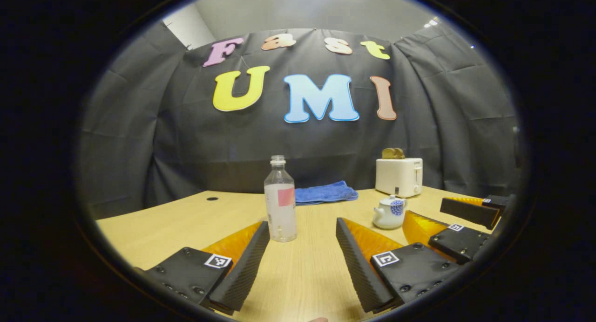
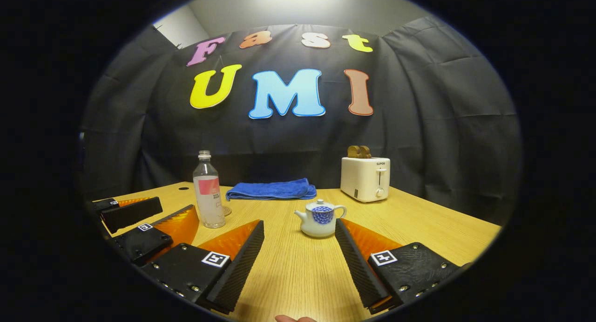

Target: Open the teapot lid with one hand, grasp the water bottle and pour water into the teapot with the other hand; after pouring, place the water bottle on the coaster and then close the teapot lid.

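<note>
Both claws stand wide open and hold nothing — left claw faces the water bottle, right claw faces the teapot, both on the surface. Tall light bottle may tip if one finger bumps it first — lid is small and may slip.

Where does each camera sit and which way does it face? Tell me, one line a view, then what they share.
Left gripper view: rides the left gripper, facing the water bottle past open jaws; the right gripper shows at the right edge.
Right gripper view: rides the right gripper, facing the teapot, lid on; the left gripper shows at the left edge.
Shared: bottle, teapot, blue towel, toaster, table.
</note>
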The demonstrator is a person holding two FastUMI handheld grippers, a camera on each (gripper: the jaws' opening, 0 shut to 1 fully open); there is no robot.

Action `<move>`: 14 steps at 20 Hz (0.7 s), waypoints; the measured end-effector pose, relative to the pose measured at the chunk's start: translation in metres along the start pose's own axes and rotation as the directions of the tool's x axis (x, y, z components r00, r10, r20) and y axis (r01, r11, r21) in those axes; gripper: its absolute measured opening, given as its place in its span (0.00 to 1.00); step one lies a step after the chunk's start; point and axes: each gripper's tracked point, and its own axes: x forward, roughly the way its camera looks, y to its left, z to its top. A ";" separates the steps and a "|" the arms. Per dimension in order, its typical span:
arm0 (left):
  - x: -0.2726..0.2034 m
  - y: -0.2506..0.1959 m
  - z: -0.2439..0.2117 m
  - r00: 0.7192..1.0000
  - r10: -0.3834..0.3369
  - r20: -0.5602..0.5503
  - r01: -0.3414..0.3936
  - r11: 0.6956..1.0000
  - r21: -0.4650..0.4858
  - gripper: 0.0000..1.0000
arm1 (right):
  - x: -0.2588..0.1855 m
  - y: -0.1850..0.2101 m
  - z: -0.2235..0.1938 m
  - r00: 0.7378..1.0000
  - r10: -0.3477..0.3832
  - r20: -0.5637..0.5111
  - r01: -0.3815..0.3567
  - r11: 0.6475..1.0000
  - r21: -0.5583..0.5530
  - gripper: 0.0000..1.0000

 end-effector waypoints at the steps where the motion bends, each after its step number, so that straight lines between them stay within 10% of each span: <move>1: 0.001 -0.001 -0.001 1.000 -0.005 -0.001 0.005 1.000 0.001 1.00 | 0.000 -0.001 0.001 1.000 -0.003 0.001 0.003 1.000 0.000 0.95; 14: 0.089 0.023 0.031 1.000 0.010 0.012 -0.010 0.999 0.044 0.99 | 0.108 -0.042 0.003 0.993 -0.041 -0.110 0.046 0.998 0.046 0.95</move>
